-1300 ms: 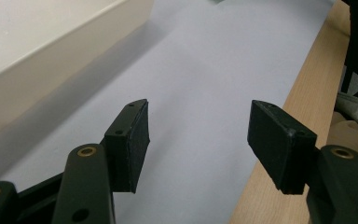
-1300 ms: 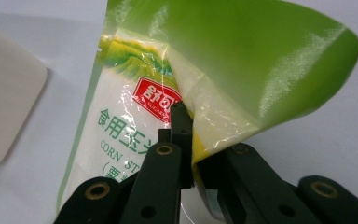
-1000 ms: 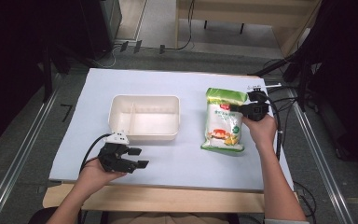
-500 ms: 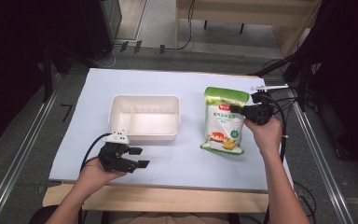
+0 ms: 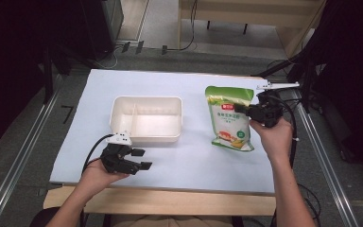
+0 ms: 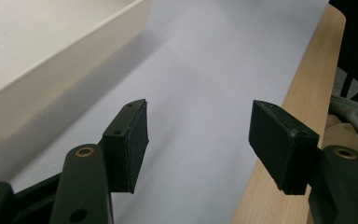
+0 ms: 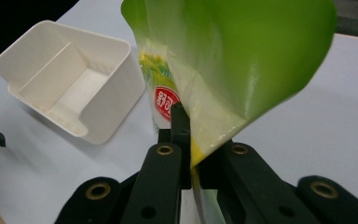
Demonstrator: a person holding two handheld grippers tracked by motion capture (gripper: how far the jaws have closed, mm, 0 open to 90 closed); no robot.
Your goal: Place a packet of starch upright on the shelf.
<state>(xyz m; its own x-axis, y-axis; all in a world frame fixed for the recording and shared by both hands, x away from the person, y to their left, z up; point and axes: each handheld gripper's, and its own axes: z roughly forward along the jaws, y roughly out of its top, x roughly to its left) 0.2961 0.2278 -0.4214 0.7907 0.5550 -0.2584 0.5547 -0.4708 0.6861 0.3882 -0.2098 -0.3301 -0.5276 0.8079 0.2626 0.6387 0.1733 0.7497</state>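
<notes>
Landmark: white divided container (image 5: 146,118), mid-desk (image 5: 189,90). Green snack pouch (image 5: 229,120) lies to its right, well apart, one edge lifted. Right gripper (image 5: 246,109) at the pouch's right edge, fingers (image 7: 179,126) clamped on that edge. Left gripper (image 5: 142,159) sits just in front of the container's near-left corner, fingers (image 6: 130,142) spread wide with only desk between them.

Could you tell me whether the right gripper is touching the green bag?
Touching. In the right gripper view, the right gripper has its jaws shut on the edge of the green bag, pinching the film between them.
</notes>
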